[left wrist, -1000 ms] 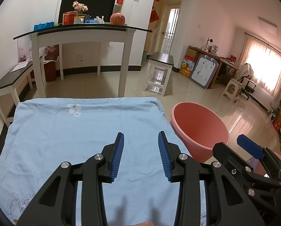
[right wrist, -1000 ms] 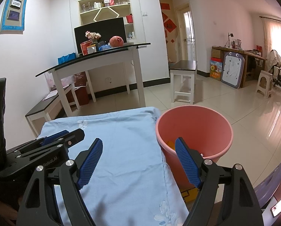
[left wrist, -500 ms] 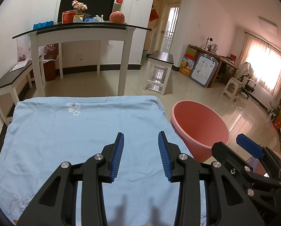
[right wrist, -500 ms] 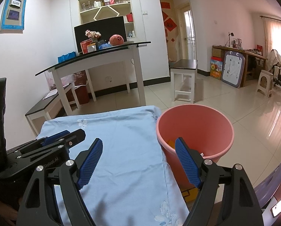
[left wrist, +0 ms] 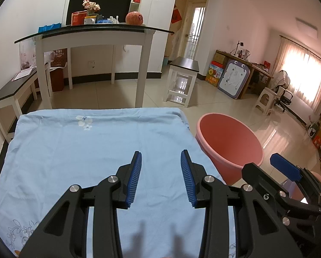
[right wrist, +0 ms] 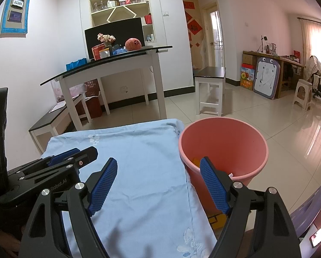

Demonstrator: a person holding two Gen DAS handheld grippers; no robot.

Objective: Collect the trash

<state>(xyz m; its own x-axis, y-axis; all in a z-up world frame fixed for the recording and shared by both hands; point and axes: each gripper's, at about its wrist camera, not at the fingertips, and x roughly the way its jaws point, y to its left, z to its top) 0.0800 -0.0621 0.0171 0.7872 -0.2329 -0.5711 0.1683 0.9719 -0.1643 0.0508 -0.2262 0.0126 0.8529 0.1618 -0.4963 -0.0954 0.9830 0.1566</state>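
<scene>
Left gripper (left wrist: 160, 172): fingers (left wrist: 135, 177) apart, nothing between them; hovering over the middle of the cloth, angled down, apparently idle since no trash lies below.
Right gripper (right wrist: 158, 185): fingers (right wrist: 214, 188) spread wide and empty; poised across the cloth's right edge and the bucket's near rim, probably placed for a drop or just after one.
Trash: none seen on the cloth; a yellow scrap (right wrist: 196, 162) and a bit of white low inside the bucket, partly hidden behind a finger.
Bucket (right wrist: 242, 129): pink, upright on the floor, just beside the worktop's right edge, likely set there so trash goes in with a short swing.
Progress: judged near done or done, the surface looking clear.
Worktop: covered by a pale blue cloth (left wrist: 74, 150) with small flower prints, lightly creased, hanging over the edges.
Room: glossy tiled floor; white table (left wrist: 91, 38) with dark top by the wall, carrying boxes, flowers and a round reddish fruit; low bench at left; small white stool beyond; curtained window at far right.
</scene>
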